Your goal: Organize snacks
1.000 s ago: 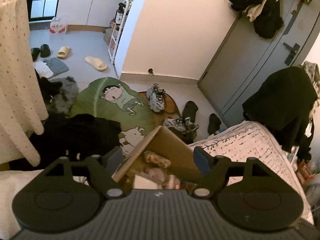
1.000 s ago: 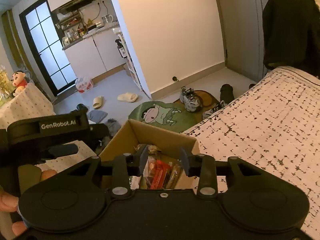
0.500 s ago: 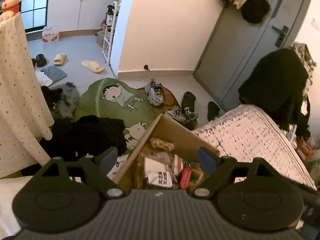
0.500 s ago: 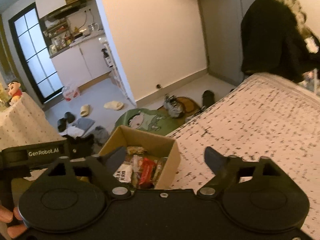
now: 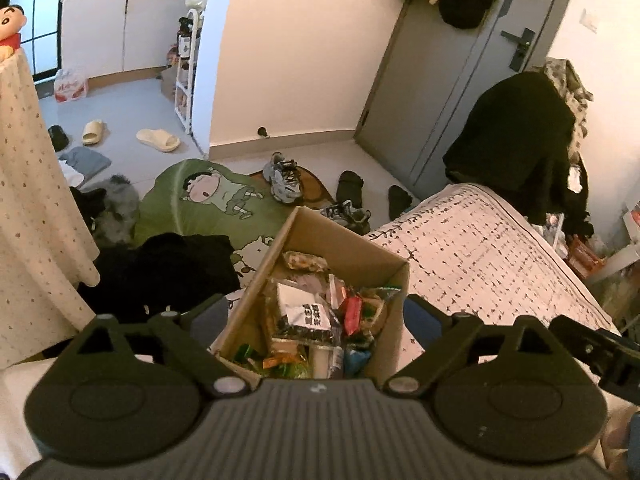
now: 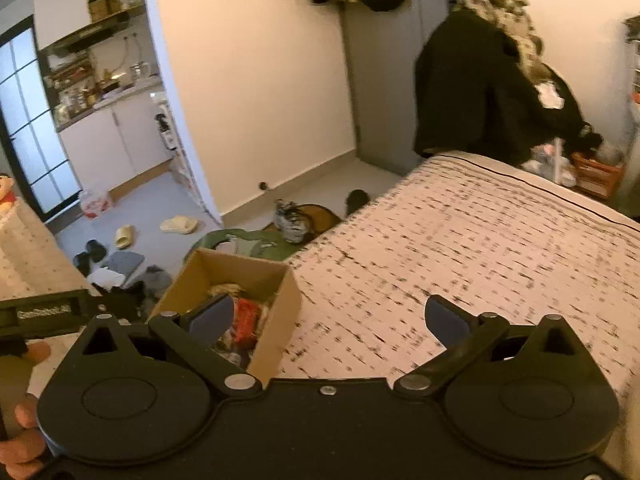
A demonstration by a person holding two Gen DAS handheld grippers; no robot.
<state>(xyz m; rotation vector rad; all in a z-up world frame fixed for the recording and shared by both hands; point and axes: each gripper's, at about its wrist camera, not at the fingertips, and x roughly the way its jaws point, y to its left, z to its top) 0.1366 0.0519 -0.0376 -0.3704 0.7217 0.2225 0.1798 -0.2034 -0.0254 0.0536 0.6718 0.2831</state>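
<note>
An open cardboard box (image 5: 344, 240) full of snack packets (image 5: 316, 320) stands on the near left corner of the bed. My left gripper (image 5: 314, 316) is open and empty, held above the box with a finger on each side of it. In the right wrist view the box (image 6: 276, 336) sits at lower left. My right gripper (image 6: 328, 318) is open wide and empty, over the bedspread just right of the box; its left finger (image 6: 210, 316) overlaps the box opening. The left gripper's body (image 6: 44, 314) shows at the left edge.
The bed (image 6: 460, 248) has a white spread with black marks. A dark coat (image 5: 516, 140) hangs at the bed's far end by a grey door (image 5: 444, 80). Shoes (image 5: 284, 176), slippers, dark clothes (image 5: 160, 272) and a green rug (image 5: 208, 204) lie on the floor.
My right gripper has opened wide and drawn up and to the right, off the box. My left gripper has risen, so more of the box contents show.
</note>
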